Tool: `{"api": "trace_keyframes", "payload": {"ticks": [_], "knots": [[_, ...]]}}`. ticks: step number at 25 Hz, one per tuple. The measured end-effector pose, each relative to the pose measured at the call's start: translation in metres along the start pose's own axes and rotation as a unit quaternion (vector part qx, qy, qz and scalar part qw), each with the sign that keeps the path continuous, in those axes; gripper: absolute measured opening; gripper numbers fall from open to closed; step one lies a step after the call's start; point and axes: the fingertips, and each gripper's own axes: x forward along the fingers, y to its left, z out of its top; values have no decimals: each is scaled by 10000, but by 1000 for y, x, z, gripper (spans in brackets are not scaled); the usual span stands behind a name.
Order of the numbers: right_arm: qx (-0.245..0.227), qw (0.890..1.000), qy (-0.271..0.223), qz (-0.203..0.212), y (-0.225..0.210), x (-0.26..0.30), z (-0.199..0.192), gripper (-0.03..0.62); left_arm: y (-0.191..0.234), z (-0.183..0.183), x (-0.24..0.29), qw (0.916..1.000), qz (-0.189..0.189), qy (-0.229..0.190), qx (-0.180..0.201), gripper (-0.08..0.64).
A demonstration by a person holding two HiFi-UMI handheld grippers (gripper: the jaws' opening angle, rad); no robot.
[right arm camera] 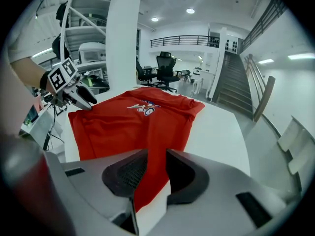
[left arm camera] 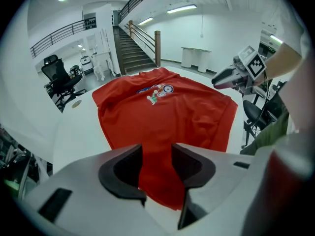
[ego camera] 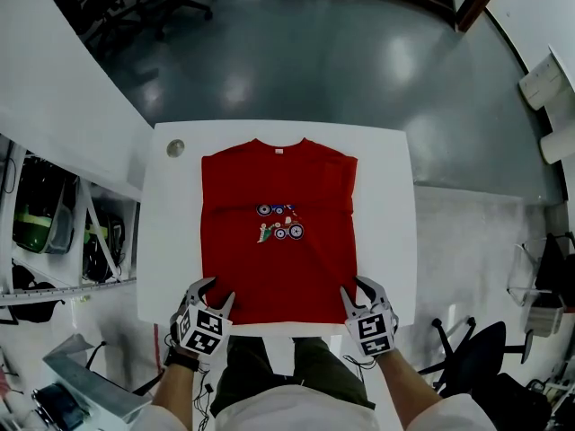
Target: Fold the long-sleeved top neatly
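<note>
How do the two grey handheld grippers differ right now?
The grey handheld left gripper holds its fingers wider apart than the right gripper. The left one is at the near left corner of the red long-sleeved fabric top, the right one at its near right corner. Both are open, angled down over the hem, gripping nothing.
</note>
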Motion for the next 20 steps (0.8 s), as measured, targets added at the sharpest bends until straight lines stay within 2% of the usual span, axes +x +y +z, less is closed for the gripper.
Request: {"api": "trace_keyframes", "payload": {"ticks": [6, 20], "knots": [[-27, 9998, 149, 84, 11, -9, -14, 129, -13, -12, -10, 9999, -107, 26, 69, 190], [50, 9991, 392, 180, 39, -30, -49, 130, -27, -40, -25, 9999, -163, -7, -44, 190]]}}
